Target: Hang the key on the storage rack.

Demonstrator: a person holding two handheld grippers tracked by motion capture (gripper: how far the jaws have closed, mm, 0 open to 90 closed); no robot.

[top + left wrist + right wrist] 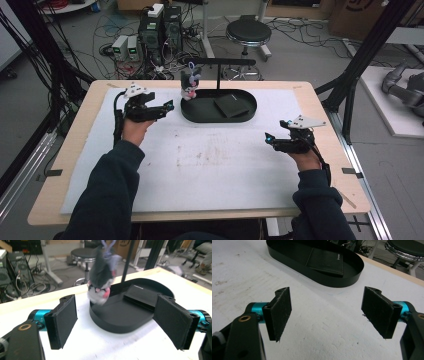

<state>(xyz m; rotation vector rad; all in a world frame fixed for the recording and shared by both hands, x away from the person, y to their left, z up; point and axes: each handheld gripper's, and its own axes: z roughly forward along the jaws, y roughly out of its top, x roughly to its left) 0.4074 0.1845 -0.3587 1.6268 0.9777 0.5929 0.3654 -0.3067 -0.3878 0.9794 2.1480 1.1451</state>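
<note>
A black oval tray (200,119) sits at the back middle of the white mat, with a post and a crossbar (220,61) rising from it. A small grey plush toy (190,85) hangs from the bar over the tray's left end. A flat black wallet (231,105) lies in the tray's right half. My left gripper (169,105) is just left of the tray, open, with nothing between its pads. In the left gripper view the plush toy (100,280) hangs ahead beyond the jaws, above the tray (117,317). My right gripper (269,137) rests open on the mat, right of and nearer than the tray (352,280).
The white mat (210,165) covers a wooden table (65,165). Behind the table stand a round stool (248,32), computer boxes (160,30) and loose cables on the floor. Black frame posts (350,80) rise at the table's right and left sides.
</note>
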